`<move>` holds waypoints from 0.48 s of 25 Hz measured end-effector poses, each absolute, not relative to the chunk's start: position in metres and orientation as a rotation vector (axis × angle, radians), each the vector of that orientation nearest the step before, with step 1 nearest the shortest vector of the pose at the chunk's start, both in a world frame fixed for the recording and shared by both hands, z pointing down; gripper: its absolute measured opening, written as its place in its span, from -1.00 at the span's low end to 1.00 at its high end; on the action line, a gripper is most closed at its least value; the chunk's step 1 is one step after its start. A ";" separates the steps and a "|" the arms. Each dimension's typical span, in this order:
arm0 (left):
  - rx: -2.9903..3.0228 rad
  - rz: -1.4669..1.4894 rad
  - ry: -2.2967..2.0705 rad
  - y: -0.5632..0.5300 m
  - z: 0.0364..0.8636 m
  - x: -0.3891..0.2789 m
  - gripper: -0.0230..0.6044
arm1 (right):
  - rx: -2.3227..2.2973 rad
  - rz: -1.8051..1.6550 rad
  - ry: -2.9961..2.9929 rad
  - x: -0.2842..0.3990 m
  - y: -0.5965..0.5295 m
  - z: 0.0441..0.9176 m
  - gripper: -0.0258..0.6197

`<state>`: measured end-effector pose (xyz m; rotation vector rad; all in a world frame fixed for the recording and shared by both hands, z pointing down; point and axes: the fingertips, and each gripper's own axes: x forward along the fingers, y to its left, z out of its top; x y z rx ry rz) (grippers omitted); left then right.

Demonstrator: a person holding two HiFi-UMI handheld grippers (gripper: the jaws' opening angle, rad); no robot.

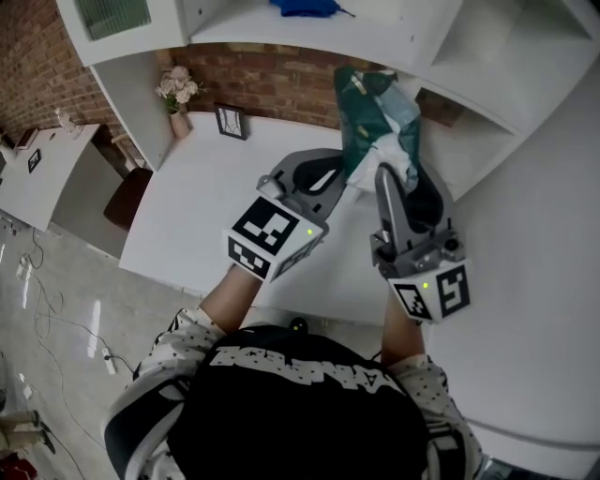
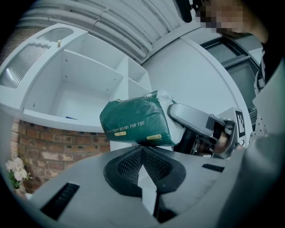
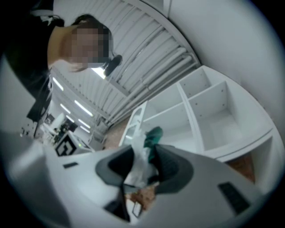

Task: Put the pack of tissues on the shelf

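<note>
The pack of tissues (image 1: 373, 111) is dark green with a white plastic end, and it is held up in the air before the white shelf unit (image 1: 487, 56). My right gripper (image 1: 396, 178) is shut on its white lower end, with the green body sticking up past the jaws. In the right gripper view the pack (image 3: 143, 156) sits pinched between the dark pads, with open shelf compartments (image 3: 209, 116) beyond. My left gripper (image 1: 323, 178) is shut and empty, just left of the pack. The left gripper view shows the pack (image 2: 136, 120), the right gripper (image 2: 200, 127) and the shelf (image 2: 80, 89) ahead.
A white table (image 1: 187, 206) lies below both grippers, against a brick wall (image 1: 281, 84). On its far left corner stand a vase of flowers (image 1: 178, 94) and a small picture frame (image 1: 231, 120). A blue object (image 1: 305, 7) lies on a shelf above. A brown chair (image 1: 127, 197) stands left.
</note>
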<state>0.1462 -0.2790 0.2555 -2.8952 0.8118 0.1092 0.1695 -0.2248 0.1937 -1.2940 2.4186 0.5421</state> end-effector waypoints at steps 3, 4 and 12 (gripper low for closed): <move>-2.905 0.119 0.804 -0.287 0.254 0.148 -0.82 | -1.296 0.559 2.420 0.170 -0.232 0.192 -0.44; -2.912 0.124 0.799 -0.290 0.253 0.147 -0.82 | -1.298 0.561 2.418 0.170 -0.235 0.191 -0.44; -2.910 0.147 0.746 -0.306 0.233 0.145 -0.82 | -1.327 0.592 2.381 0.166 -0.249 0.172 -0.44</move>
